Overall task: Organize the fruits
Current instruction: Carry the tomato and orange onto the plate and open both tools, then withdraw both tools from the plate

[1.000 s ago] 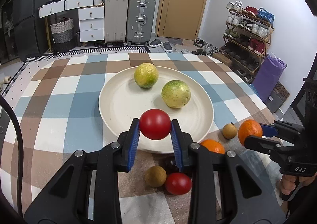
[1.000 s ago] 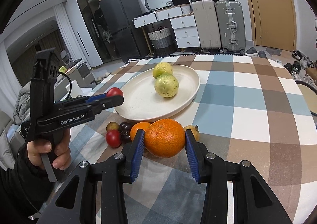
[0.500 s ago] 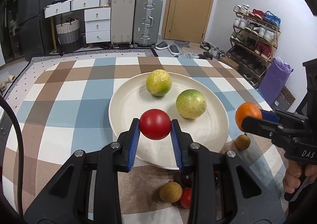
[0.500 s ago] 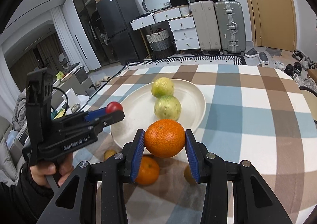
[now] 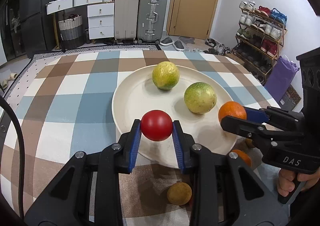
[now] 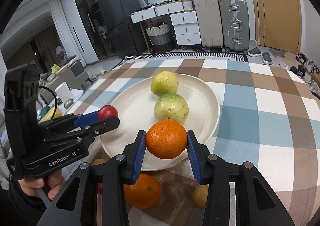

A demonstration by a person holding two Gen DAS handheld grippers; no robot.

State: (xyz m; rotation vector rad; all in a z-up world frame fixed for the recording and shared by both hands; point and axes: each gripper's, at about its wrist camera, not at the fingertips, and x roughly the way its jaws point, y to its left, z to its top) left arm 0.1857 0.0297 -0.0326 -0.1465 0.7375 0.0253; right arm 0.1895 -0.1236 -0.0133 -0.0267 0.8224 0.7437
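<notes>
Across the checked tabletop (image 5: 60,94) a large cream plate (image 5: 128,106) was laid, and two yellow-green fruits (image 5: 165,75) (image 5: 200,97) were seen resting on it, one behind the other and close together in the right wrist view. Above the plate's near right rim the right tool (image 6: 166,142) was held, clenched on an orange (image 6: 166,139) that was pressed between its blue pads and kept clear of the plate's surface. Over the plate's near left part the left tool (image 5: 156,129) was held, clamped on a small red fruit (image 5: 156,125), likewise lifted off the plate. Each tool was gripped by a person's hand (image 6: 43,185) at its handle. On the tabletop in front of the plate a second orange (image 6: 143,191) was left lying, partly hidden behind the right tool's fingers, and near it two small brownish-yellow fruits (image 5: 179,193) (image 6: 200,196) were left, well apart from each other.
</notes>
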